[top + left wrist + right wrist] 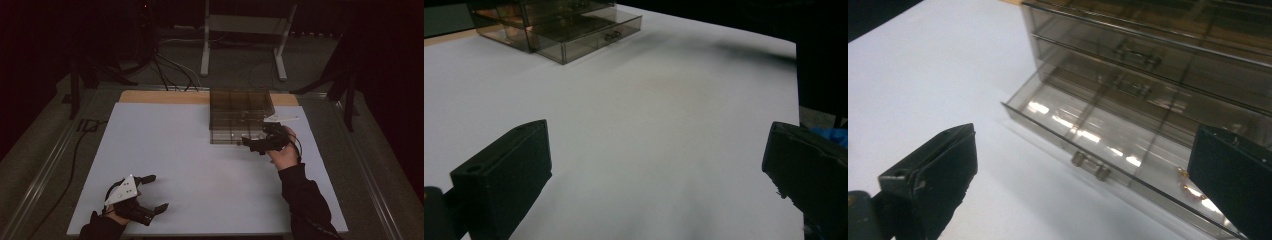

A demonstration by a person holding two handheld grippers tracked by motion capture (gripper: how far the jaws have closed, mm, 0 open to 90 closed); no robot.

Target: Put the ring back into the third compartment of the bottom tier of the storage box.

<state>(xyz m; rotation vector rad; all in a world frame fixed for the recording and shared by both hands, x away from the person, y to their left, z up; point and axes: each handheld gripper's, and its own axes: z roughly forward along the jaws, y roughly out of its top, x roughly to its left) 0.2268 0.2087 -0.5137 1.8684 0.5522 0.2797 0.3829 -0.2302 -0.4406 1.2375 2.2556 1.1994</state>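
A smoky clear plastic drawer unit (pixel 241 107) stands at the back right of the white table (pixel 175 150). Its bottom drawer (pixel 1088 125) is pulled out, with a small knob (pixel 1090 166) on its front wall. A small gold-coloured item (pixel 1190 189) lies in the drawer's right compartment. My right gripper (pixel 252 145) hovers just in front of that drawer, jaws wide open and empty. My left gripper (pixel 159 192) rests near the front left edge, open with nothing between its fingers. From the left gripper view the drawer unit (pixel 559 25) is far off.
A wooden strip (pixel 150 96) runs along the table's back edge. Behind it, white desk legs (pixel 205 45) and dark cables (pixel 165 70) sit on the floor. Metal rails (pixel 45 170) flank the table. A blue object (pixel 831 136) lies past the table's edge.
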